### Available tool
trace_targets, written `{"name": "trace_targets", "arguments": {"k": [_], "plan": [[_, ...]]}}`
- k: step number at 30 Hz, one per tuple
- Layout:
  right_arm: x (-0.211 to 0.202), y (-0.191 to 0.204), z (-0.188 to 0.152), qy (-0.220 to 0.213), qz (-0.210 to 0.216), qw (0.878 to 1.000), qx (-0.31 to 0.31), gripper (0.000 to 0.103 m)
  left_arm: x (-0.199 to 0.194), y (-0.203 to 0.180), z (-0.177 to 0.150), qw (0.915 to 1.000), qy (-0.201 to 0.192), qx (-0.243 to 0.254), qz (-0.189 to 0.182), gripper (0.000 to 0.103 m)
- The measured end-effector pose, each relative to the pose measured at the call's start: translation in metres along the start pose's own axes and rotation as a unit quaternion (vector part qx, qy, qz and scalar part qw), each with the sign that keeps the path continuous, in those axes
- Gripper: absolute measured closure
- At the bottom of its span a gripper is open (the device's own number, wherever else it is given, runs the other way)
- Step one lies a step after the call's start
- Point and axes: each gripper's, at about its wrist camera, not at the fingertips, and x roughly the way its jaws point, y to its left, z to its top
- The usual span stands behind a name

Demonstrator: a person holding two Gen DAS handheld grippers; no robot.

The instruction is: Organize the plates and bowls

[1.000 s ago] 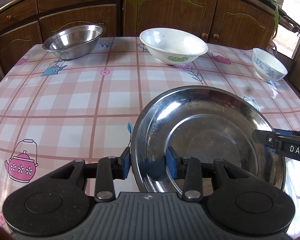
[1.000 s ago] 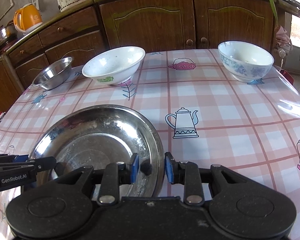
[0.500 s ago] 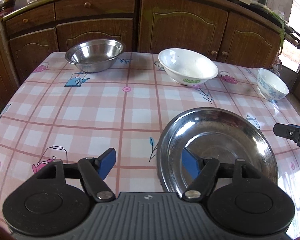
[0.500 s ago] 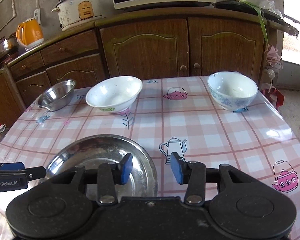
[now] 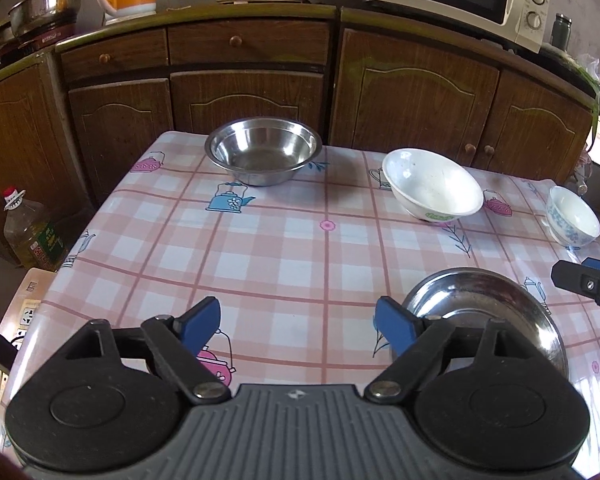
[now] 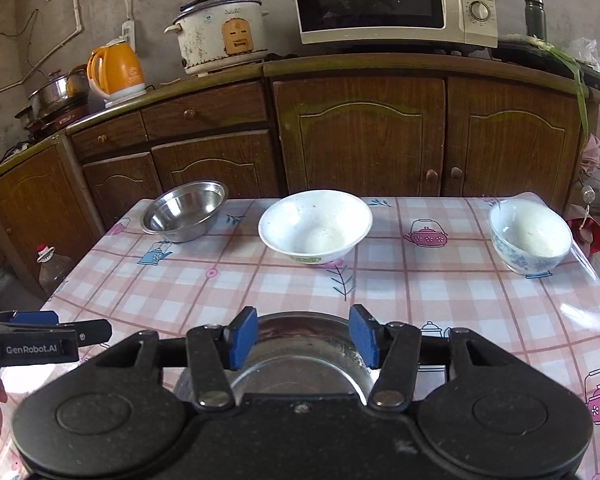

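A steel plate (image 5: 484, 308) lies flat on the checked tablecloth at the near side, also low in the right wrist view (image 6: 300, 344). My left gripper (image 5: 296, 316) hovers above the table left of the plate, jaws opening wide, nothing between them. My right gripper (image 6: 303, 328) hangs above the plate's near part, jaws opening, pads clear of the rim. Along the far edge stand a steel bowl (image 5: 263, 150), a white bowl (image 5: 432, 184) and a blue-patterned bowl (image 5: 572, 216), each upright and apart.
Brown cabinets (image 6: 360, 140) close off the far side, with a kettle (image 6: 116, 68), rice cooker (image 6: 220, 32) and microwave (image 6: 392, 0) on top. An oil bottle (image 5: 28, 232) stands on the floor to the left of the table. The table's right edge runs just past the patterned bowl.
Both grippers were shut on the steel plate's rim, then let go and opened. Both have risen and drawn back, and the plate stays on the table.
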Motion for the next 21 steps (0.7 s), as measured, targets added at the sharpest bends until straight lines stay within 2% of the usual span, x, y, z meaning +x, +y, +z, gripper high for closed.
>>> {"name": "trace_targets", "arguments": {"k": [11, 21], "plan": [[0.019, 0.038, 0.017, 0.000, 0.023, 1.000, -0.019, 0.039, -0.002, 0.026, 0.017, 0.9997, -0.013, -0.002, 0.020, 0.016], [0.052, 0.069, 0.039, 0.004, 0.047, 0.998, -0.043, 0.038, 0.018, 0.044, 0.035, 0.9994, -0.017, 0.003, 0.031, 0.015]]}}
